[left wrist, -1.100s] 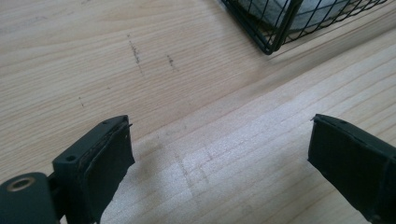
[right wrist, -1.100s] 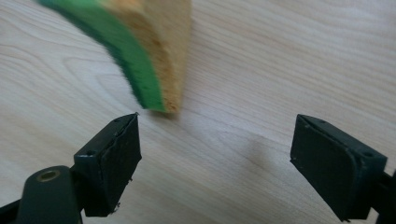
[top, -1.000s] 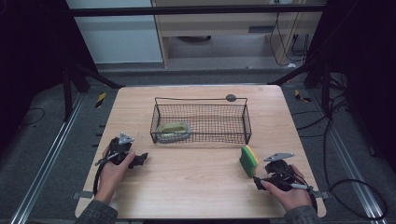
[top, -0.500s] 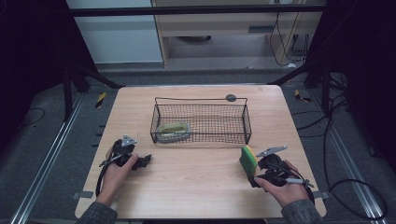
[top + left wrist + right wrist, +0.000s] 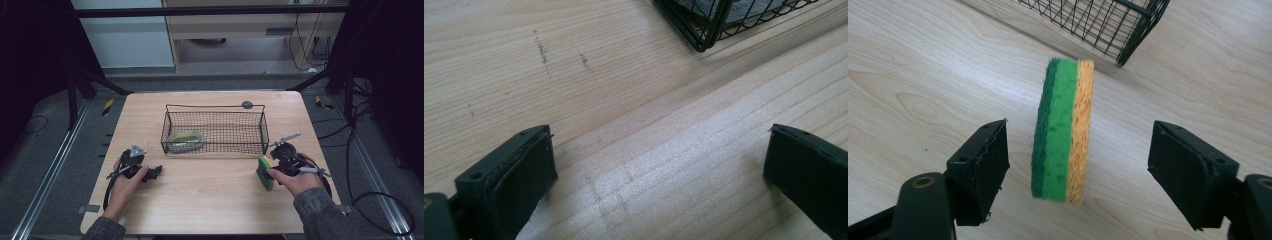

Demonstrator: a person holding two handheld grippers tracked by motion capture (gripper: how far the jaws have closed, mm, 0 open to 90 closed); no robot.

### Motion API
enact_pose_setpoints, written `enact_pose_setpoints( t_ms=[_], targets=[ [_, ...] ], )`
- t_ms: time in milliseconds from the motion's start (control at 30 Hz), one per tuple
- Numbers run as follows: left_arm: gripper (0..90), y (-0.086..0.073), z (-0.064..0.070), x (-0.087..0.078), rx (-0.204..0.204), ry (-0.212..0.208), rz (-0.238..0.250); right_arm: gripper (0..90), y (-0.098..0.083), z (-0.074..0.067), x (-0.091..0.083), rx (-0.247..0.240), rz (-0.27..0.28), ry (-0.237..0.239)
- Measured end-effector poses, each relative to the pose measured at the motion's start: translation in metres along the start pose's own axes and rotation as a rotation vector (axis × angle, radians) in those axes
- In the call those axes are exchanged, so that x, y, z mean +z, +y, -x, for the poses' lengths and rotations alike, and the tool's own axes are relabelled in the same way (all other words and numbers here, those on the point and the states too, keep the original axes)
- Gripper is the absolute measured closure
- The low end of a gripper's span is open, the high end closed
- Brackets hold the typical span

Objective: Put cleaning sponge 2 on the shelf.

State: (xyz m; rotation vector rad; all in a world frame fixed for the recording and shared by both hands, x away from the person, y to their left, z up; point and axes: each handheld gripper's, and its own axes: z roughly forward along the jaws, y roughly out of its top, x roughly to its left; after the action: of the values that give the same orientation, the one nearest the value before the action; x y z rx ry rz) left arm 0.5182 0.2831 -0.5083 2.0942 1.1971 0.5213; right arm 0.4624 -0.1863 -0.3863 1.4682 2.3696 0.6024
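Note:
A sponge (image 5: 1060,130) with green and yellow layers stands on edge on the wooden table (image 5: 210,200), at the right (image 5: 264,175). My right gripper (image 5: 1080,135) has its jaws on either side of it. They have just been closing, but a gap remains on both sides and the pads do not touch the sponge. In the high view the right gripper (image 5: 271,168) sits just right of the sponge. My left gripper (image 5: 155,173) rests at the table's left. It is open (image 5: 659,150) with only bare wood between its jaws.
A black wire basket (image 5: 215,106) stands mid-table, its corner showing in the left gripper view (image 5: 704,35) and the right gripper view (image 5: 1128,45). A greenish pad (image 5: 186,139) lies in its left end. A small dark disc (image 5: 247,104) sits behind the basket.
My right hand has moved away from the table's front edge and up beside the sponge, bringing its jaws around it. The sponge and my left hand have stayed put.

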Motion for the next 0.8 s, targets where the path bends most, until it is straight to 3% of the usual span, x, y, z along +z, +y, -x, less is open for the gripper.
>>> enact_pose_setpoints(
  t_ms=[233,467,733,800],
  targets=[
    [0.0,0.001,0.0,0.001,-0.001,0.001,0.0,24.4,0.014,0.001,0.007,-0.016,-0.057,0.012],
    [0.0,0.001,-0.001,0.001,0.006,-0.003,-0.001,27.0,0.014,0.002,0.034,-0.004,-0.116,0.016],
    [0.0,0.003,-0.001,0.003,0.006,-0.003,-0.001,32.0,0.012,0.003,0.047,0.005,-0.143,0.039],
    [0.0,0.003,-0.001,0.003,0.009,-0.003,-0.003,36.7,0.012,0.003,0.048,0.004,-0.135,0.035]
  ],
)
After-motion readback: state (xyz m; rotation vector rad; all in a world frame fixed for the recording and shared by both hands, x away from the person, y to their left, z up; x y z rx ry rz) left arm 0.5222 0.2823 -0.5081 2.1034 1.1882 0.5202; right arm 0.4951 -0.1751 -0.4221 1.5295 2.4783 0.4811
